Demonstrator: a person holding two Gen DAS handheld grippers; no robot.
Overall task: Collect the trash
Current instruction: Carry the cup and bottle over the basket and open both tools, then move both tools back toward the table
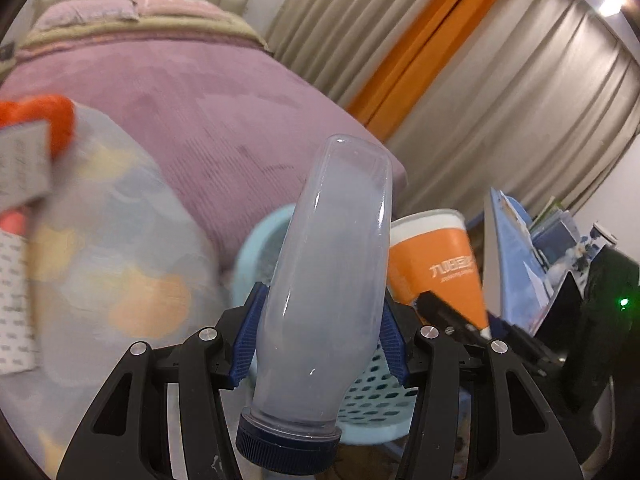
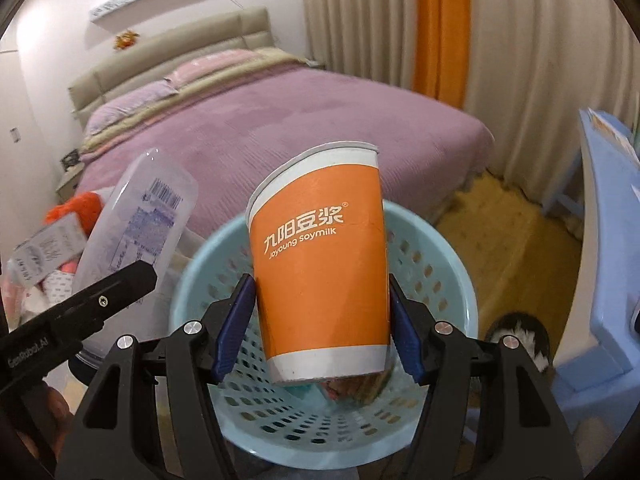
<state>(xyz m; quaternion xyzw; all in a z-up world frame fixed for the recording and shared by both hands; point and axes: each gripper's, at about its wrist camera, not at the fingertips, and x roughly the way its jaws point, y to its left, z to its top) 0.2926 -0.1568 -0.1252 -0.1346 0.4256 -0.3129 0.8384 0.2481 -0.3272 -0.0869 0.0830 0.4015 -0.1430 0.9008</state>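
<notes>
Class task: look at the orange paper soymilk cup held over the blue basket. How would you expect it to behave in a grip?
The orange paper soymilk cup probably feels light, as it sits tilted in the right hand-held gripper without sagging. Its thin paper wall would likely dent if squeezed hard. Its tapered, smooth side might slip downward toward the light blue perforated plastic basket.

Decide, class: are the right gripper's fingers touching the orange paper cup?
Touching. The right wrist view shows both blue pads of the right gripper pressed against the sides of the orange paper cup, holding it above the blue basket.
</notes>
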